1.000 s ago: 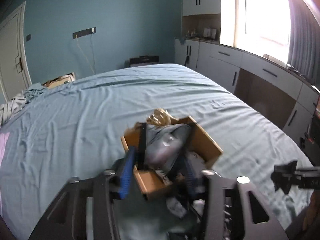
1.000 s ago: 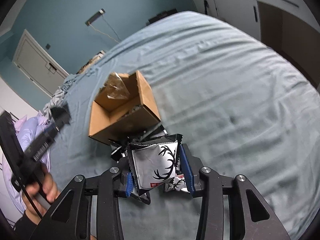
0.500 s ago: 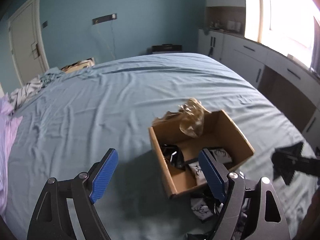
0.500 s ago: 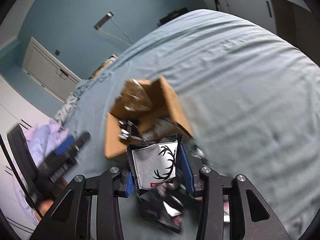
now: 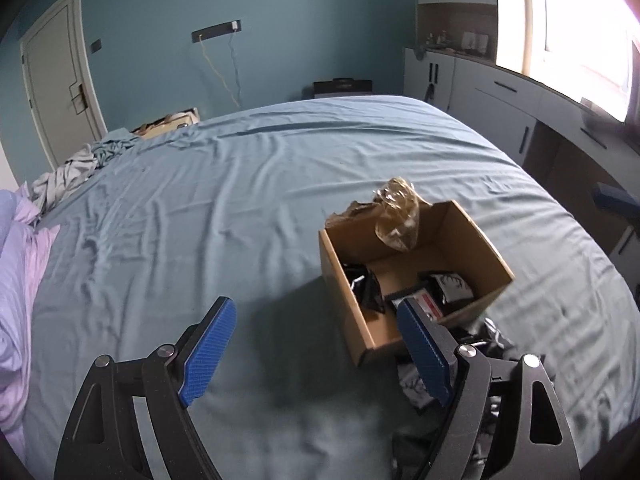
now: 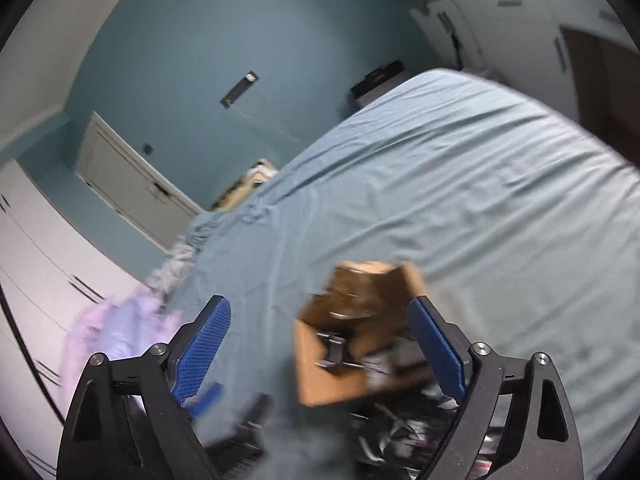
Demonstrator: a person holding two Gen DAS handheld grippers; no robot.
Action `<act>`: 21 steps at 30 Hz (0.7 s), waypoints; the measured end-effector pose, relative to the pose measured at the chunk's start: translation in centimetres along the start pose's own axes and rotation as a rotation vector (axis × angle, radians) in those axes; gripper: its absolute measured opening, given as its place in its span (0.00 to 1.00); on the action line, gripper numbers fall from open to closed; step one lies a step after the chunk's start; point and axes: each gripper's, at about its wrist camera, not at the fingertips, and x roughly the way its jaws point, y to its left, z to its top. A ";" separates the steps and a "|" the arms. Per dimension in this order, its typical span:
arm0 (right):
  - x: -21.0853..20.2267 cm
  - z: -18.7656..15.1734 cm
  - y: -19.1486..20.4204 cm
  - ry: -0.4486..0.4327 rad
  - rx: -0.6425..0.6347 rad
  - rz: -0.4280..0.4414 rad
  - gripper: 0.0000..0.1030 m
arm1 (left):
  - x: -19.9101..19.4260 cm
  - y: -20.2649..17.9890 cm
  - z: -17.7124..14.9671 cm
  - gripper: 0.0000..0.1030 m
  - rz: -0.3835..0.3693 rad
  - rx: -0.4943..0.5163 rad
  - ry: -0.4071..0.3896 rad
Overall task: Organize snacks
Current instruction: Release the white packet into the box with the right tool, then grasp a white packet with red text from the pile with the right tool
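Note:
An open cardboard box (image 5: 472,240) sits on the blue bed sheet (image 5: 240,200) with several black-and-white snack packets (image 5: 450,286) inside. A crumpled clear bag (image 5: 398,216) hangs over its far rim. More packets (image 5: 416,384) lie loose on the sheet by the box's near side. My left gripper (image 5: 314,312) is open and empty, just left of the box's near corner. In the blurred right wrist view my right gripper (image 6: 318,312) hovers over the box (image 6: 360,340); its jaws are opening and nothing is pressed between them. Loose packets (image 6: 400,432) show below it.
Purple bedding (image 5: 16,280) and a heap of clothes (image 5: 68,176) lie along the bed's left side. White cabinets (image 5: 500,112) run under the window on the right. A door (image 5: 60,92) stands in the far blue wall.
My left gripper let a silver packet go into the box, opened wide and drew back left. My right gripper rose over the box with the antler-print packet and opened; the packet has left its jaws.

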 end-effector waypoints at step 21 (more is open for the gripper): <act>-1.6 -8.8 -12.7 0.407 0.213 -0.166 0.88 | 0.4 -2.5 -6.7 0.98 -0.016 0.156 0.382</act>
